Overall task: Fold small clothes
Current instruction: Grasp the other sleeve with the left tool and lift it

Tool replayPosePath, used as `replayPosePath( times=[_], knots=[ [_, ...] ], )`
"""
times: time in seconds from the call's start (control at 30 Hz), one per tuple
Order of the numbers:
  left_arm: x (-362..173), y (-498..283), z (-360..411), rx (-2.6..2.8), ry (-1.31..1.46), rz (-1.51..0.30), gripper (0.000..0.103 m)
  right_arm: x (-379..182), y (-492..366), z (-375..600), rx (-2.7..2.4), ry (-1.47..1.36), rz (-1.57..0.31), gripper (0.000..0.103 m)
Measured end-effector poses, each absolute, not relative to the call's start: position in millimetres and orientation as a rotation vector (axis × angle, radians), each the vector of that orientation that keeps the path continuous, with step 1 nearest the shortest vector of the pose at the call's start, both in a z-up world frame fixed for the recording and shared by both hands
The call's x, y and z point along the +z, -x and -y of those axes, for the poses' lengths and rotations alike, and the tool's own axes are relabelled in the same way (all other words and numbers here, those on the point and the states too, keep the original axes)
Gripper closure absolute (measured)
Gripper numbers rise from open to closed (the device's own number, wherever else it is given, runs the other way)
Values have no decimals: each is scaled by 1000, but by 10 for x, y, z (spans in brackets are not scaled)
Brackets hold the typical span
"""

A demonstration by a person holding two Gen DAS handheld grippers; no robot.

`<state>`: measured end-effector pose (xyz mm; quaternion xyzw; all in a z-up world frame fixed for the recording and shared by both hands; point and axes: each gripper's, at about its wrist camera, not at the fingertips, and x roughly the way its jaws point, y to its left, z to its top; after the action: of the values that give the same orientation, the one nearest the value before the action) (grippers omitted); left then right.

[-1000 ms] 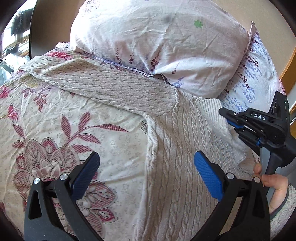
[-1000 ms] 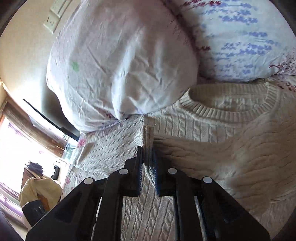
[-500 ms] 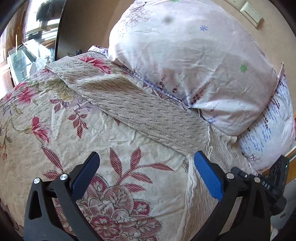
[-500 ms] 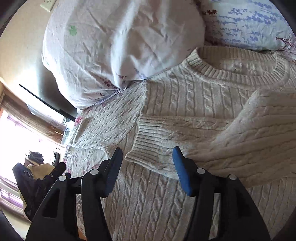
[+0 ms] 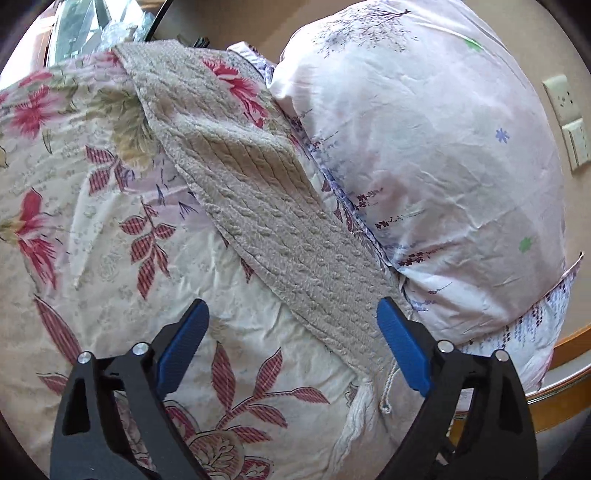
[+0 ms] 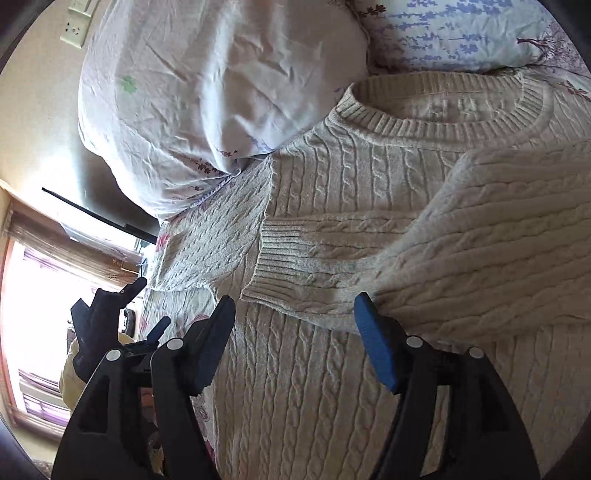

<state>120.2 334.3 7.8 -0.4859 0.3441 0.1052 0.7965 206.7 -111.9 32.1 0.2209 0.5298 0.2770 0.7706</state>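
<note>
A cream cable-knit sweater (image 6: pixel 332 387) lies flat on the bed, its neck toward the pillows. One sleeve (image 6: pixel 369 258) is folded across the chest, its ribbed cuff just ahead of my right gripper (image 6: pixel 295 317), which is open and empty above it. The other sleeve (image 5: pixel 266 206) stretches out over the floral bedspread (image 5: pixel 92 240). My left gripper (image 5: pixel 291 332) is open and empty over that sleeve near the shoulder. It also shows at the left of the right wrist view (image 6: pixel 110 314).
A large pale pillow (image 5: pixel 424 147) lies beside the outstretched sleeve, with a second lavender-print pillow (image 6: pixel 461 33) behind the collar. A wall with sockets (image 5: pixel 565 122) is behind them. A wooden bed edge (image 5: pixel 554 387) runs at the right. A bright window (image 6: pixel 37 295) is at the far side.
My right gripper let go of the folded sleeve's cuff, opened and drew back. My left gripper swung left from the sweater body toward the outstretched sleeve.
</note>
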Motion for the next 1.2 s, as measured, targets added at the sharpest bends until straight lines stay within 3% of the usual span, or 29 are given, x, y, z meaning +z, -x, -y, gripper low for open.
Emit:
replayPosePath(
  times=[0.23, 0.47, 0.8, 1.2],
  knots=[
    [-69, -1323, -3438, 238, 1219, -712, 33, 336, -2085, 1178, 592, -487, -1144, 34],
    [-255, -1351, -3531, 237, 1374, -678, 64, 351, -2065, 1242, 589, -490, -1151, 34],
    [-376, -1280, -3633, 287, 1439, -620, 86, 300, -1957, 1323, 573, -504, -1159, 34],
    [-164, -1329, -3694, 320, 1345, -616, 92, 312, -1820, 1671, 539, -538, -1140, 33]
  ],
)
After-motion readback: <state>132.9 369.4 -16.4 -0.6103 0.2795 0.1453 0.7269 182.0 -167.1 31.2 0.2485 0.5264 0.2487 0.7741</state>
